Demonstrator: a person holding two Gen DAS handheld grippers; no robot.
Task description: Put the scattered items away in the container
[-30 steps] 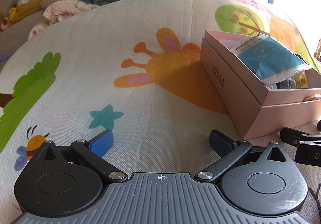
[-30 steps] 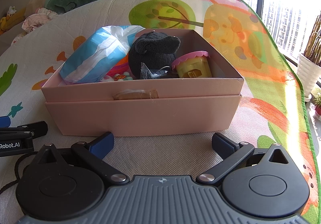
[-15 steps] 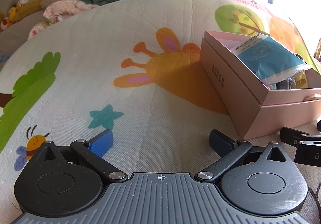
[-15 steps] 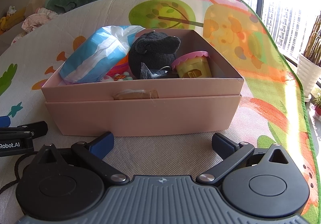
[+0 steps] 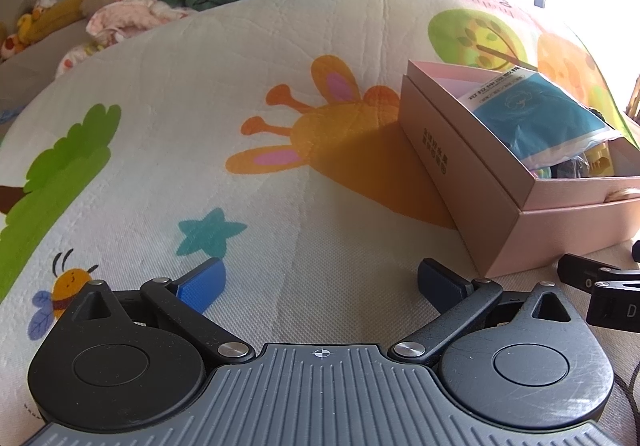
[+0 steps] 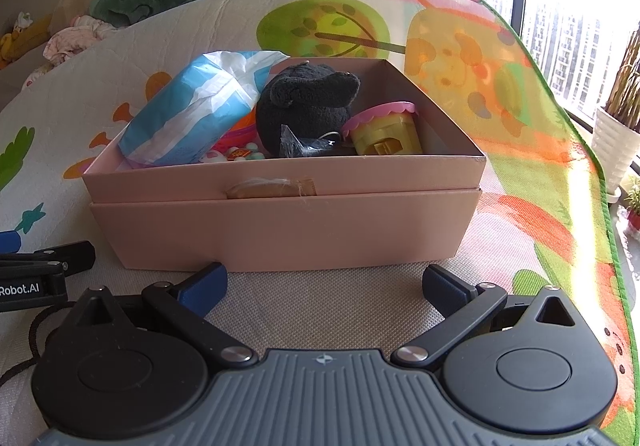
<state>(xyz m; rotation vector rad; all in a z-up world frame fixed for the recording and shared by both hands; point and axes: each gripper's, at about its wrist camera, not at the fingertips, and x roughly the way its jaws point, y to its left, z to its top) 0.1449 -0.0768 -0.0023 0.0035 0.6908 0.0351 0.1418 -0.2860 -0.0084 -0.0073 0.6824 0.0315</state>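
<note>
The play mat (image 5: 280,94) spreads across the floor, its cartoon print bare of loose items wherever both views reach. The pink box (image 6: 280,230) sits toward the mat's near right corner, already packed: a blue-and-white packet (image 6: 188,118) leaning at its left wall, a dark plush toy (image 6: 308,106) in the middle, a yellow tub with a pink lid (image 6: 384,126) on the right. The tidying looks essentially finished; anything left would lie out of view. The right claw (image 6: 324,286) rests low just before the box, spread wide and empty; the left claw (image 5: 320,282), beside it, likewise gapes with nothing held
</note>
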